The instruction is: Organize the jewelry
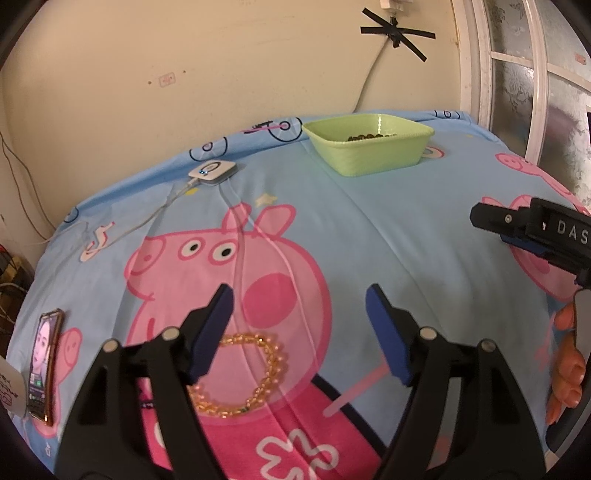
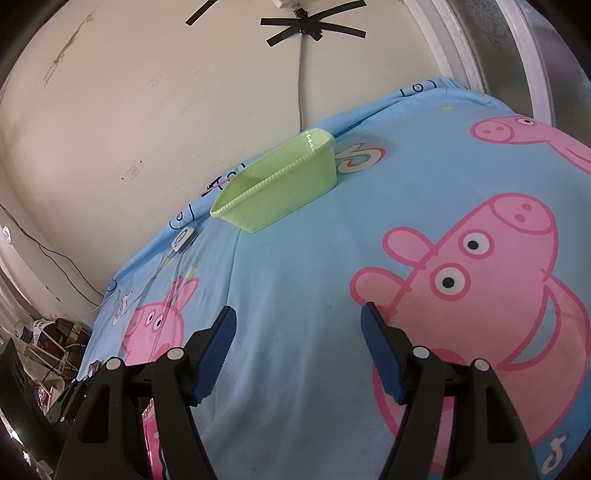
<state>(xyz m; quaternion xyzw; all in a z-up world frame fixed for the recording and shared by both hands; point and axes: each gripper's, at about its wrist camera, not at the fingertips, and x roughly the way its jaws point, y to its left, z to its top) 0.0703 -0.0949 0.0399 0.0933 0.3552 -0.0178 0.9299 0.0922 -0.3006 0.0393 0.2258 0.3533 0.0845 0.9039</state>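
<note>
bracelet (image 1: 240, 373) of golden beads, lying flat on the blue cartoon-pig bedsheet (image 1: 369, 229), right over the big pink pig print. left gripper (image 1: 299, 306) hovering above it with jaws spread wide, nothing between them; left blue pad covering part of the ring's near-left side in the left wrist view, whether touching cannot be told. green plastic tray (image 1: 369, 155) sitting well beyond, near the far edge of the sheet by the wall, with a few dark beads (image 1: 369, 137) showing over its rim. small white device (image 1: 212, 171) with a cable lying left of the tray. phone (image 1: 42, 363) with a lit screen at the sheet's left edge. right gripper (image 2: 297, 321) also gaping open and holding nothing, above bare blue cloth, seen from the left wrist view as a black body at the right edge with fingers (image 1: 567, 369) of a hand below it. black tape cross (image 1: 397, 33) stuck on the wall, holding a cord.
</note>
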